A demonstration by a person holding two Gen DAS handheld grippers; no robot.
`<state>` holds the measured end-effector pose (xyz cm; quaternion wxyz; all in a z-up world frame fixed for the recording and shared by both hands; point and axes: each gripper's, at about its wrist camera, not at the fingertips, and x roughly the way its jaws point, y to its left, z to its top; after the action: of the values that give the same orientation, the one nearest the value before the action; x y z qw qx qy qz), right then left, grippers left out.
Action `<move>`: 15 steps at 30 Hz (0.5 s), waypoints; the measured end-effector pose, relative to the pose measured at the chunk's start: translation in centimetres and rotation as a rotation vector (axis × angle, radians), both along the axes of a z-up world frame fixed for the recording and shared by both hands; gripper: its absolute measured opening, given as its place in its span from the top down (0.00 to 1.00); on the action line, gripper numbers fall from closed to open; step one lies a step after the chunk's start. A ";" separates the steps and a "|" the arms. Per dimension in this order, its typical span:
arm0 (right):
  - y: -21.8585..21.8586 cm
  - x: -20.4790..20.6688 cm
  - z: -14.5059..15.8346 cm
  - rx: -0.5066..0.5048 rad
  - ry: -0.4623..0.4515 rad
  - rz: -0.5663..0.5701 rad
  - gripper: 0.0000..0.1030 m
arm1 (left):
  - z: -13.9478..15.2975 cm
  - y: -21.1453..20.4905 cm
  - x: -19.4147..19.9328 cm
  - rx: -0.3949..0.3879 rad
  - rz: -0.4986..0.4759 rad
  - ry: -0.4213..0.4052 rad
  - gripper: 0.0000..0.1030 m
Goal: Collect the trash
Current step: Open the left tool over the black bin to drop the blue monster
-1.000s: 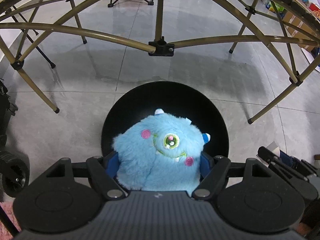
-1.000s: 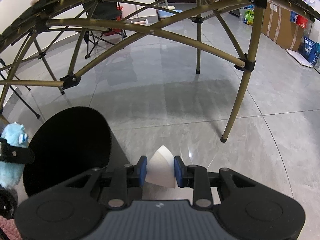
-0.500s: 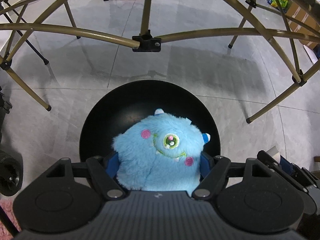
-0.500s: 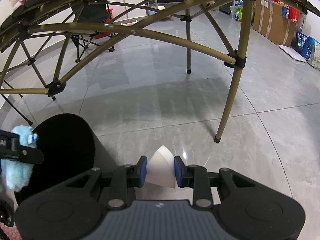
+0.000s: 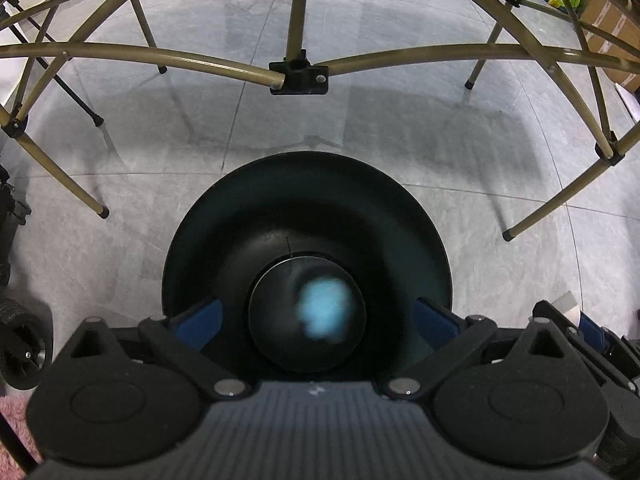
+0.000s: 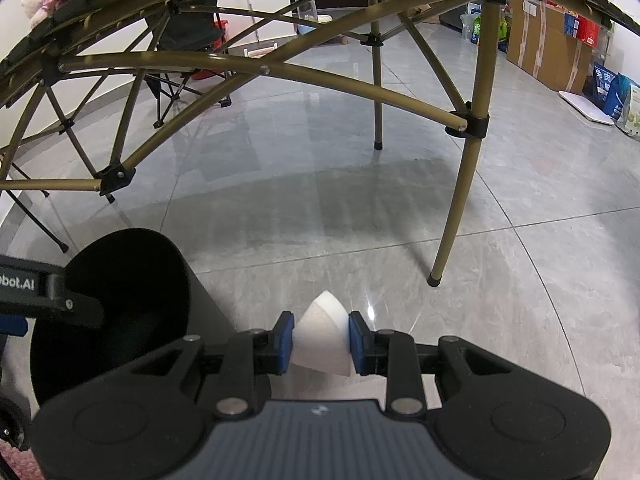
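Note:
My left gripper (image 5: 316, 318) hangs over the mouth of a black round bin (image 5: 304, 168), and its jaws are opening wide. A fluffy blue monster toy (image 5: 325, 312) shows as a blur deep inside the bin, free of the blue pads (image 5: 200, 316). My right gripper (image 6: 321, 340) is shut on a white folded piece of paper (image 6: 320, 322), held above the grey floor just right of the bin (image 6: 132, 248). In the right wrist view the left gripper's arm (image 6: 44, 292) crosses the bin's rim.
The brass-coloured frame of a folding table (image 5: 298, 76) arches over the bin, with legs (image 6: 452, 216) standing on the tiled floor to the right. A folding chair (image 6: 180, 56) and cardboard boxes (image 6: 548, 52) stand further back. A small black wheel (image 5: 24, 352) sits at the left.
The left gripper's jaws have sprung apart and let go of the blue toy, which has dropped into the bin. The right gripper still holds the white paper, unmoved.

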<state>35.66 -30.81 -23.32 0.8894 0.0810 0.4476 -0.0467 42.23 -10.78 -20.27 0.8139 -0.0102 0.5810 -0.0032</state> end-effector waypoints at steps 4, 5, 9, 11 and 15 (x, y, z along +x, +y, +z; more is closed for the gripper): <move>0.4 0.0 0.2 -0.001 -0.002 0.008 0.73 | 0.2 0.0 -0.3 0.005 -0.012 -0.009 0.00; 0.4 -0.1 0.2 -0.002 -0.003 0.010 0.73 | 0.3 0.0 -0.4 0.006 -0.015 -0.010 0.00; 0.6 -0.2 0.4 -0.004 -0.002 0.017 0.73 | 0.5 0.0 -0.6 0.005 -0.020 -0.017 0.00; 0.6 -0.2 0.4 -0.010 -0.003 0.018 0.73 | 0.7 0.1 -0.8 0.001 -0.024 -0.024 0.00; 0.9 -0.5 0.8 -0.022 -0.002 0.033 0.73 | 1.1 0.2 -1.1 0.008 -0.029 -0.039 0.00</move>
<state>35.19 -29.87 -22.55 0.8913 0.0638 0.4473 -0.0368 41.13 -10.56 -19.17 0.8249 0.0017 0.5651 -0.0127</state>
